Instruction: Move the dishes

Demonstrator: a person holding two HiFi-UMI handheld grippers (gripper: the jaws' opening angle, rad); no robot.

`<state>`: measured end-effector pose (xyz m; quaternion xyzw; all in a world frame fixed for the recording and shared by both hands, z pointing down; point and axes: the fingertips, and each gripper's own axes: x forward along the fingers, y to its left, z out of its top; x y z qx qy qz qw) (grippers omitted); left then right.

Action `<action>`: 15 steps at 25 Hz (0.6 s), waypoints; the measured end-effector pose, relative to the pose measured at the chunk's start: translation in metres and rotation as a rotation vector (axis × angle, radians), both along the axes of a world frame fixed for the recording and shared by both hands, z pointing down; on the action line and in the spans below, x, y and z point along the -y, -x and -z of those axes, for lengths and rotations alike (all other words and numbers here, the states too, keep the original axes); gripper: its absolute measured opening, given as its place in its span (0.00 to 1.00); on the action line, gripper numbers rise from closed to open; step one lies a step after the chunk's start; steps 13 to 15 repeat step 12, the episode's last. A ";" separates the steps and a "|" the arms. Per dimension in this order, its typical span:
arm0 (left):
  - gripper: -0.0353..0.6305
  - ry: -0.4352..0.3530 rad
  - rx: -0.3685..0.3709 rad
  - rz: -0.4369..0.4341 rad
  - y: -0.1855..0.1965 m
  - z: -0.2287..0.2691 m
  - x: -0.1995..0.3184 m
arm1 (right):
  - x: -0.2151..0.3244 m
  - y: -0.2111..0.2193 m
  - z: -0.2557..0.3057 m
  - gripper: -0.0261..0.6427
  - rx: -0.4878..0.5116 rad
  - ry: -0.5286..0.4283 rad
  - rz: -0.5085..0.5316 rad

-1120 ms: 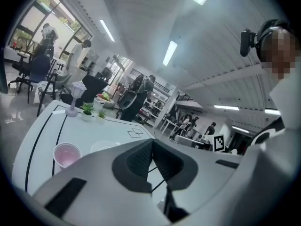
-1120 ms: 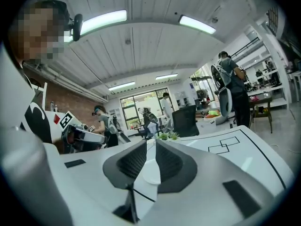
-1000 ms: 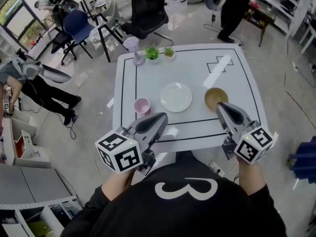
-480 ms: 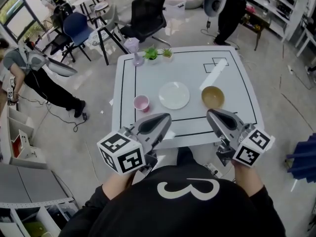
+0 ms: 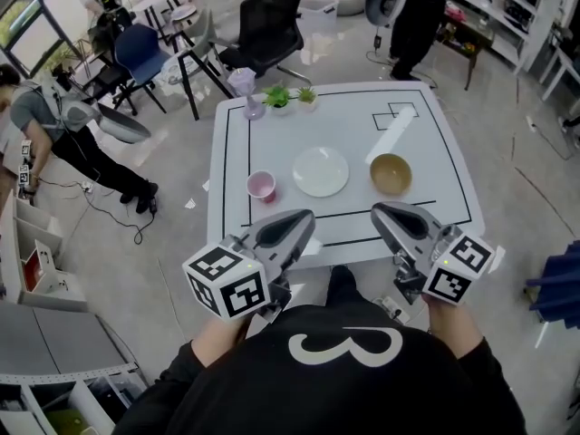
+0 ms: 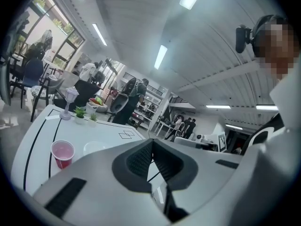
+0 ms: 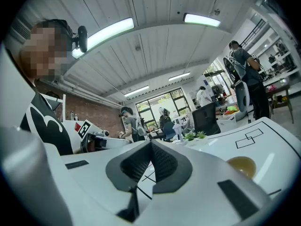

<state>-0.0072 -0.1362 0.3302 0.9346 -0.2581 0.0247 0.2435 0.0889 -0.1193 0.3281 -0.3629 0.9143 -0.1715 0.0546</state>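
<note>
On the white table a pink cup stands at the left, a white plate in the middle and a tan bowl at the right. My left gripper hovers near the table's front edge below the cup, jaws shut and empty. My right gripper hangs just in front of the bowl, also shut with nothing in it. The left gripper view shows the pink cup and the plate beyond the closed jaws. The bowl shows in the right gripper view.
Two small potted plants and a lilac vase stand at the table's far left edge. A black office chair is behind the table. People stand at the left and far back.
Both grippers have drawn back slightly towards my body and the view has shifted a little; the dishes have not moved.
</note>
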 end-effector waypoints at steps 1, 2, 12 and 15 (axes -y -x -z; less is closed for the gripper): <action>0.06 0.000 0.000 0.002 0.001 0.000 0.000 | 0.000 0.001 0.001 0.05 0.001 0.001 0.003; 0.06 -0.001 0.001 0.004 0.002 0.000 0.000 | 0.001 0.003 0.001 0.05 0.000 0.001 0.008; 0.06 -0.003 -0.012 0.031 0.014 -0.001 -0.003 | 0.000 0.018 0.001 0.05 -0.034 -0.002 0.040; 0.06 -0.003 -0.012 0.031 0.014 -0.001 -0.003 | 0.000 0.018 0.001 0.05 -0.034 -0.002 0.040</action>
